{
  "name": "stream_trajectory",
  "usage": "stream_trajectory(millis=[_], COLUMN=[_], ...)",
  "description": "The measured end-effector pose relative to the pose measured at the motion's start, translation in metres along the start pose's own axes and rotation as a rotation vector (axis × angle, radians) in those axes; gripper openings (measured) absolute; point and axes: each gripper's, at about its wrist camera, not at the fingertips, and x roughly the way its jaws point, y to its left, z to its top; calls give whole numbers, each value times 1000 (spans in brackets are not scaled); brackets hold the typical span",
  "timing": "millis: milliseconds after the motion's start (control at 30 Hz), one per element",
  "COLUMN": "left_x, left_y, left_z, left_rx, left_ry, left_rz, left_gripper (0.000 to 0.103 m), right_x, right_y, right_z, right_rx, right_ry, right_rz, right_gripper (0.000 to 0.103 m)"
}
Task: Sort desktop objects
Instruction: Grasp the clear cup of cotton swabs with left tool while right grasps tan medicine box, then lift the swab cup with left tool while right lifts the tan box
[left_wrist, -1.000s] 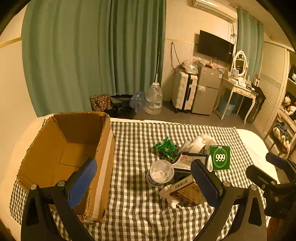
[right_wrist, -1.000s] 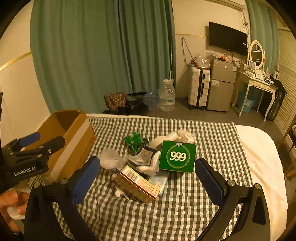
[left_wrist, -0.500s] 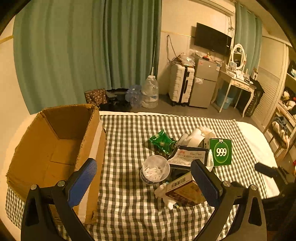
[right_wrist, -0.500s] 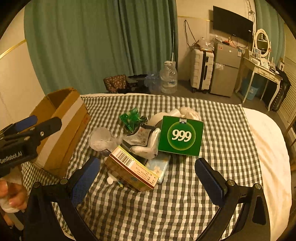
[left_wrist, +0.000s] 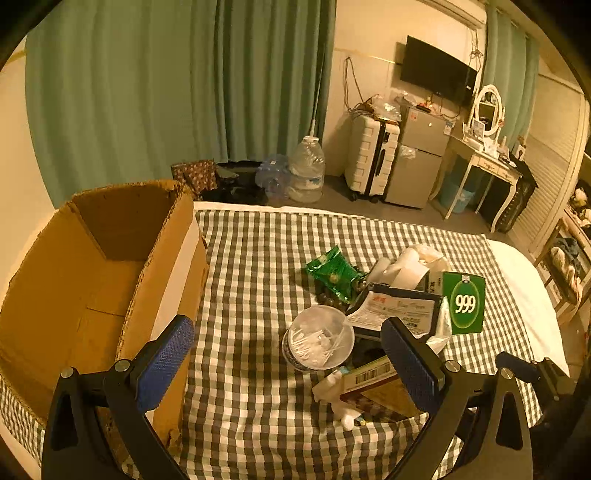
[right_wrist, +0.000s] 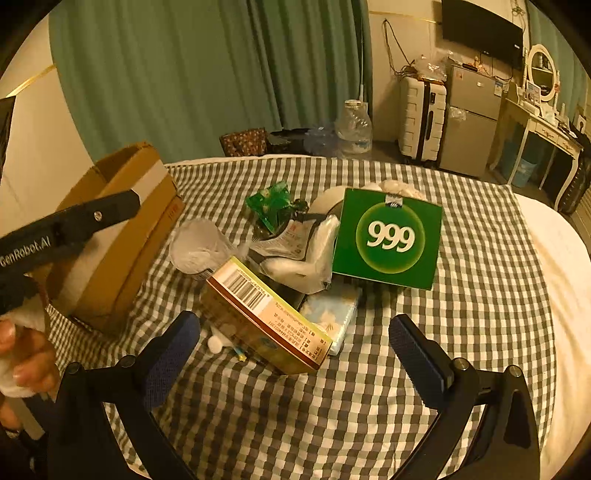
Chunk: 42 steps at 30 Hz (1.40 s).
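Note:
A heap of small items lies on the checked cloth (left_wrist: 258, 266): a green "999" box (right_wrist: 388, 238), a brown barcode box (right_wrist: 266, 317), a clear round tub of cotton swabs (left_wrist: 317, 343), a green snack packet (left_wrist: 334, 273), a white pouch (right_wrist: 306, 262) and a pale blue tissue pack (right_wrist: 330, 314). An open cardboard box (left_wrist: 92, 266) stands at the left. My left gripper (left_wrist: 288, 358) is open, above the cloth with the tub between its pads. My right gripper (right_wrist: 295, 347) is open, low over the barcode box.
The cloth covers a bed whose white sheet (right_wrist: 561, 266) shows at the right. A hand (right_wrist: 22, 354) holds the left gripper's handle. Beyond the bed are green curtains (left_wrist: 166, 92), a water jug (left_wrist: 306, 173), a suitcase (left_wrist: 371, 155), a small fridge (left_wrist: 417, 155) and a dressing table (left_wrist: 487, 162).
Both grippers have moved forward and lower toward the heap, so the items look larger. Both stay open and nothing on the cloth has shifted.

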Motion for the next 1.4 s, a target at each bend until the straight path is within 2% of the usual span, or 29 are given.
stream_trajectory(millis=[333, 433, 467, 500, 633, 800, 867, 967, 1133, 1233, 1267, 1300, 1333, 1367, 1400], left_x=[20, 29, 30, 31, 33, 38, 39, 37, 39, 38, 38, 38, 38, 40, 41], left_y=[1, 2, 2, 2, 1, 1, 2, 1, 1, 1, 1, 2, 2, 1, 1], left_z=[-3, -4, -4, -5, -6, -8, -10, -13, -15, -16, -16, -16, -17, -15, -15], left_rx=[3, 0, -1, -2, 6, 7, 3, 5, 6, 4, 2, 0, -1, 0, -1], left_ry=[58, 75, 81, 84, 88, 99, 104, 102, 110, 109, 109, 111, 114, 118, 122], left_rz=[3, 13, 14, 12, 11, 12, 9, 9, 4, 4, 1, -1, -1, 1, 3], left_gripper=[103, 103, 103, 103, 103, 103, 103, 103, 103, 103, 103, 103, 103, 103, 103], right_x=[44, 50, 52, 54, 50, 42, 39, 33, 34, 36, 36, 37, 36, 36, 37], right_y=[9, 15, 17, 19, 19, 9, 6, -3, -7, -5, -5, -5, -6, -7, -7], right_z=[-12, -16, -17, -19, -21, -21, -19, -16, -16, -16, -14, -12, -10, -9, -8], right_rx=[-90, -124, -141, -160, -201, -142, -114, -47, -22, -36, -40, -43, -46, -46, -44], right_ry=[93, 102, 109, 121, 114, 115, 107, 97, 99, 71, 73, 70, 57, 38, 30], right_rz=[3, -20, -39, -51, -103, -53, -48, 1, 40, 17, 8, 8, 14, 23, 40], right_gripper=[102, 84, 73, 66, 53, 39, 18, 0, 0, 5, 20, 53, 69, 83, 83])
